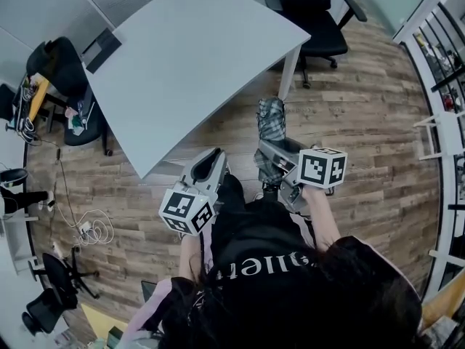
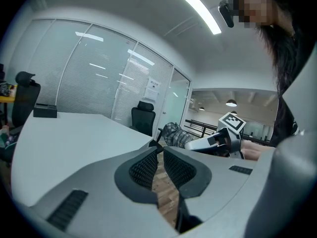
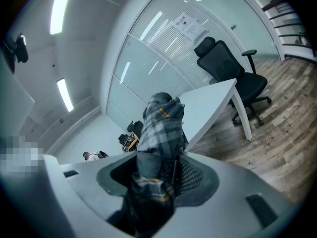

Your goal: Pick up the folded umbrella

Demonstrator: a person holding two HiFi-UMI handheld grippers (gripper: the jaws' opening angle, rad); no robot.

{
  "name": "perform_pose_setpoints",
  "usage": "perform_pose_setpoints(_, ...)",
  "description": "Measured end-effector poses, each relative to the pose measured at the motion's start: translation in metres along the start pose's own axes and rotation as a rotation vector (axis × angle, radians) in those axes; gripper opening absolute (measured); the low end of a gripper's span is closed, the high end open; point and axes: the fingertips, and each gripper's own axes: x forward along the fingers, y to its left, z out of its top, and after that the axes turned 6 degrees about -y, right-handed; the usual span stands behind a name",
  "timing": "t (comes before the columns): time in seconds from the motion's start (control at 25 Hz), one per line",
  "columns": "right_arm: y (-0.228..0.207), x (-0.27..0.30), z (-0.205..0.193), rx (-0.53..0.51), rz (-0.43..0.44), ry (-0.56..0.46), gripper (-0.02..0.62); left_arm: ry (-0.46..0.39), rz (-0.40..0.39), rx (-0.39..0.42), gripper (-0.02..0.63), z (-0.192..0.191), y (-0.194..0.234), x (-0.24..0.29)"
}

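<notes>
the right gripper point(image 3: 158, 158) is clamped on the folded plaid umbrella point(image 3: 161, 118), grey-green check with thin yellow lines. its jaws sit on either side of the umbrella's lower part, and the bundled fabric end sticks out ahead of them. in the head view the umbrella point(image 1: 271, 121) is up in the air over the wood plank floor point(image 1: 363, 122). it's just off the near edge of the big white table point(image 1: 196, 49), close to the table's white leg and not resting on anything. the right gripper point(image 1: 267, 153) is in the person's right hand, with its marker cube on top.

the left gripper point(image 2: 157, 148) is empty. its two mesh-faced jaws are pulled in so the tips about meet, and only a thin slit of floor shows between them. in the head view the left gripper point(image 1: 213, 155) is beside the right one, a bit lower in the picture, pointing toward the table edge. from the left gripper view you can see the umbrella point(image 2: 173, 133) off to the side, in the other gripper.

a black office chair point(image 1: 312, 13) is parked on the far side of the table.
</notes>
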Motion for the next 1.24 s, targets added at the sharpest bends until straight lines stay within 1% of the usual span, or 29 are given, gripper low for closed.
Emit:
perform_pose_setpoints(0.36, 0.009, 0.001, -0.011, -0.01, 0.023, 0.017, 0.225, 0.01, 0.009, 0.007, 0.055, -0.003, -0.004, -0.008)
perform_pose_setpoints(0.72, 0.019, 0.008, -0.019, -0.02, 0.048, 0.045, 0.225, 0.004, 0.032, 0.004, 0.054, -0.005, 0.0, -0.017)
perform_pose_setpoints(1.24, 0.021, 0.016, -0.026, -0.013, 0.045, 0.067, 0.225, 0.01, 0.023, 0.004, 0.054, -0.006, 0.004, -0.017)
